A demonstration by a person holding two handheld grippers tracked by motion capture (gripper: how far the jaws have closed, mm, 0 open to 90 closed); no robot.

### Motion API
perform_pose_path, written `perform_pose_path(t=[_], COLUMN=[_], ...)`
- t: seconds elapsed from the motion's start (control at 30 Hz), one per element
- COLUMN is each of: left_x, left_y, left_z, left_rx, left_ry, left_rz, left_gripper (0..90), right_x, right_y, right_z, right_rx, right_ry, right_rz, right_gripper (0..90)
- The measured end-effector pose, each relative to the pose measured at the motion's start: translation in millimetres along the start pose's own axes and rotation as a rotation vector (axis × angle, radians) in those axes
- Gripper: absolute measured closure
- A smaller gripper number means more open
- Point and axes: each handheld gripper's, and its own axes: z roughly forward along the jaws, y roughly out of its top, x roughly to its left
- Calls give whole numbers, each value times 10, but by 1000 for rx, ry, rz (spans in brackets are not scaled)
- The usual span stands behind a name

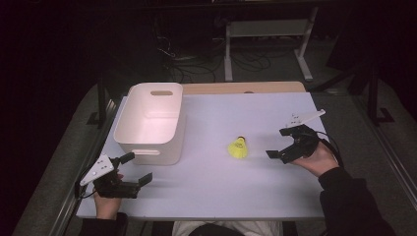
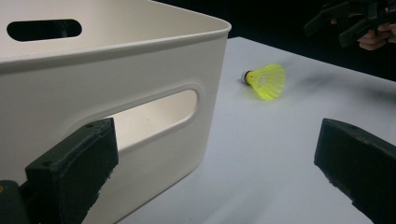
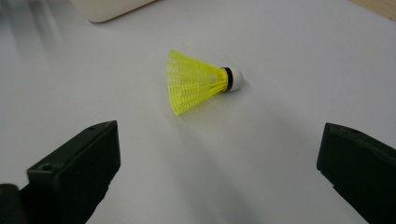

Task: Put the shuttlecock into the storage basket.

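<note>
A yellow shuttlecock (image 1: 238,147) with a white cork lies on its side on the white table (image 1: 221,189), right of centre. My right gripper (image 1: 277,143) stands open just right of it, empty; in the right gripper view the shuttlecock (image 3: 198,86) lies a little ahead of the spread jaws (image 3: 219,158). A white plastic bin (image 1: 129,138) with handle slots stands at the left, and its inside looks empty. Near the front left corner, my left gripper (image 1: 138,168) is open and empty, just in front of the bin (image 2: 140,60), with the shuttlecock (image 2: 266,81) beyond the jaws (image 2: 215,158).
A strip of wood (image 1: 246,87) runs along the table's far edge. Beyond it, on the dark floor, are cables and a white frame (image 1: 268,29). The other hand's gripper (image 2: 348,21) appears at the top right of the left gripper view.
</note>
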Motion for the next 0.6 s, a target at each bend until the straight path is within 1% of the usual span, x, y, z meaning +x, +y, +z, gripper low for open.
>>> perform_pose_path(t=[0.13,0.53,0.6], left_x=[1,1,1], left_y=[0,0,0], left_z=[0,1,3], left_rx=[1,3,4], left_ry=[0,-2,-3], left_rz=[1,1,1], left_gripper=[0,0,0], right_x=[-21,-104,-117], right_y=[47,177,197], right_z=[39,175,194], right_rx=[17,46,51], right_ry=[3,21,26], right_rz=[-7,-28,-24], right_gripper=[0,0,0])
